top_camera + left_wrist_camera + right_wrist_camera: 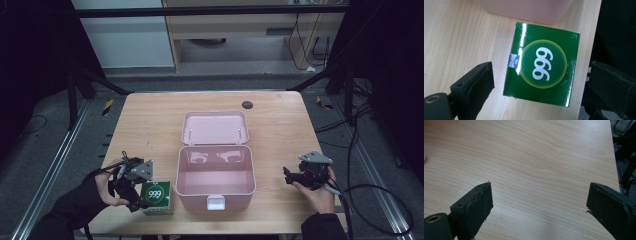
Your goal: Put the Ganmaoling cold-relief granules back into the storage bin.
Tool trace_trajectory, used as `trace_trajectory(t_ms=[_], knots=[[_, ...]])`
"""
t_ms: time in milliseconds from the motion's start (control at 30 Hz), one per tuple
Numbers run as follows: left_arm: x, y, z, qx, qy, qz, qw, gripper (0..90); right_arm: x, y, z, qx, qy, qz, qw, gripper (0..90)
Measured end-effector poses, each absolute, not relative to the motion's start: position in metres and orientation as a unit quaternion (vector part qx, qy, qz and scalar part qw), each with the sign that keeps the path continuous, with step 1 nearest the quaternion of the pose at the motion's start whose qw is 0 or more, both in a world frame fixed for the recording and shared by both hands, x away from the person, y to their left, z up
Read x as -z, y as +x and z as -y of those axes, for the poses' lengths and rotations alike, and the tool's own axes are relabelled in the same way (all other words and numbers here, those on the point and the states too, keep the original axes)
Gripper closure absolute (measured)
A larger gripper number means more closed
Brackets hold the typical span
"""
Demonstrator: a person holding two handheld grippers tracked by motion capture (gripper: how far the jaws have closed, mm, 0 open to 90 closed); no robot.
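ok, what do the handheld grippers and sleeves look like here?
Both grippers, left gripper and right gripper, are black, each topped by a grey three-cornered plate, with black cables trailing off. Fingers are black, blocky, foam-padded. Sleeves are dark.

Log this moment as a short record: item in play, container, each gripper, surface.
item: green box marked 999, lying on the table beside the container's front left corner
container: pink case, lid folded back, nothing inside
left gripper: open, jaws either side of the green box, not pressing on it
right gripper: open, over bare wood, to the right of the pink case
surface: wooden table
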State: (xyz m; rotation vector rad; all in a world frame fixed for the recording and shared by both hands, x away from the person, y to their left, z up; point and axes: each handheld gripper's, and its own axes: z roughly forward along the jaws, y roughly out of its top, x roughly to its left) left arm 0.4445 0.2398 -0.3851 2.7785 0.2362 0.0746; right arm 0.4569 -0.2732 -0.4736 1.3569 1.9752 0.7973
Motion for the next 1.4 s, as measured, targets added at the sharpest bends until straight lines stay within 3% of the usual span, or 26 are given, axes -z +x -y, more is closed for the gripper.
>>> trace_trajectory(t_ms=[1400], knots=[[0.426, 0.452, -0.221, -0.002, 0.988, -0.067, 0.141, 3.5, 0.48, 0.459, 0.271, -0.283, 0.513, -0.755, 0.295, 4.7]])
